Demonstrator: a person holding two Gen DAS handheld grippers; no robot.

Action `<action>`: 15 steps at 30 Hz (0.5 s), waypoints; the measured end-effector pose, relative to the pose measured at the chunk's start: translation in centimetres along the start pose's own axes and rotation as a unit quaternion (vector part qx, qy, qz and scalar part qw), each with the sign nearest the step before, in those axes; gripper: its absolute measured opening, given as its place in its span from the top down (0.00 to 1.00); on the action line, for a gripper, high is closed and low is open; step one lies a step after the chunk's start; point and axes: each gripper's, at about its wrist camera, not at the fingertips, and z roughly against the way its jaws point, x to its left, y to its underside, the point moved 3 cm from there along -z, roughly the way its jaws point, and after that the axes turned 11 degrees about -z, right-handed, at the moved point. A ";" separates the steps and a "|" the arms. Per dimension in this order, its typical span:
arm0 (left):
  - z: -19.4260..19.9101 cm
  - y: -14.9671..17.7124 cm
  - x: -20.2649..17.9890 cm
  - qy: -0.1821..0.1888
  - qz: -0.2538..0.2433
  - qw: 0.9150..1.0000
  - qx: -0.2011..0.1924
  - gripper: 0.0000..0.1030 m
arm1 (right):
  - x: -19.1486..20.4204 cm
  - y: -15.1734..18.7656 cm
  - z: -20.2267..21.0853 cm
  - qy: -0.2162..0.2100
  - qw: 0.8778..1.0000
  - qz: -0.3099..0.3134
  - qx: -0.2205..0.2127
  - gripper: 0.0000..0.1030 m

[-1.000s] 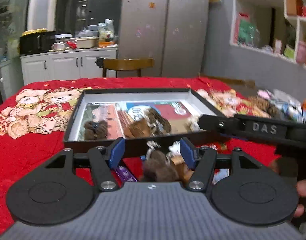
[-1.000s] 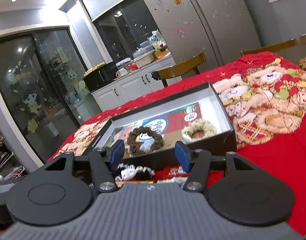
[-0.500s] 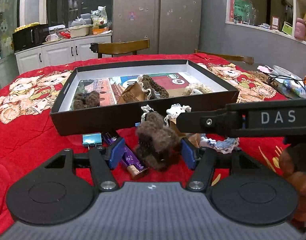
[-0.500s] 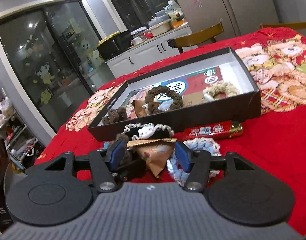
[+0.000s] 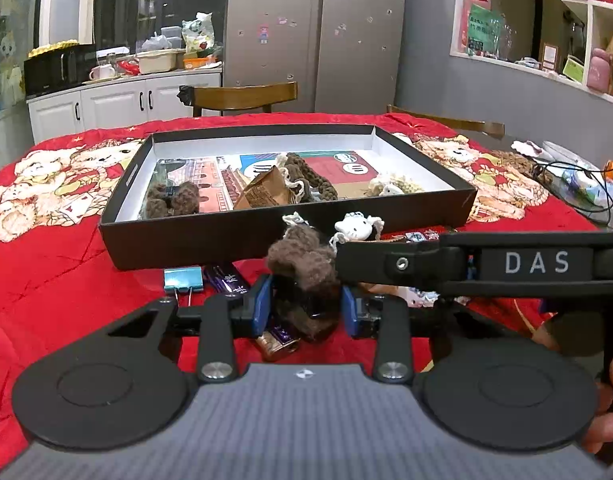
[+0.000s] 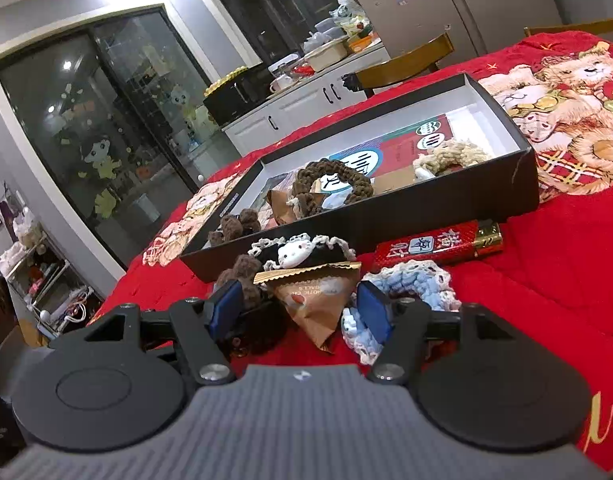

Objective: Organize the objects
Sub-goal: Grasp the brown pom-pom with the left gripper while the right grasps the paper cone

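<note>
1. Your left tool (image 5: 305, 307) sits low over the counter (image 5: 58, 280), which is covered in red cloth. Its blue pads are pressed against both sides of a brown crocheted scrunchie (image 5: 302, 276) — pinching it.
2. That scrunchie stands just in front of the near wall of the black tray (image 5: 210, 236), outside it, above a purple tube (image 5: 242, 286) lying on the cloth.
3. A teal binder clip (image 5: 183, 278) rests beside the tube, close to the tray wall.
4. Your right tool (image 6: 302, 306) is spread. A brown triangular snack packet (image 6: 318, 304) lies between the pads; whether either pad touches it, I cannot tell.
5. Just right of that packet lies a blue-and-white crocheted scrunchie (image 6: 410, 286), partly behind the right pad. Behind the packet sits a black scrunchie with a white cat face (image 6: 296, 254).
6. A red lighter (image 6: 438, 244) lies on the cloth beside the tray's near wall.
7. Inside the tray: a dark brown braided ring (image 6: 332, 182), a cream scrunchie (image 6: 452, 156), a small brown crocheted piece (image 5: 172, 198) and a second brown packet (image 5: 266, 192).
8. In the left view, your right tool's arm crosses the frame at the right, lettered "DAS".
</note>
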 end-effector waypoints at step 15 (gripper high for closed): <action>-1.1 0.1 0.6 0.021 0.023 0.999 0.017 0.61 | 0.1 0.0 -0.1 0.008 1.000 0.013 -0.005 0.48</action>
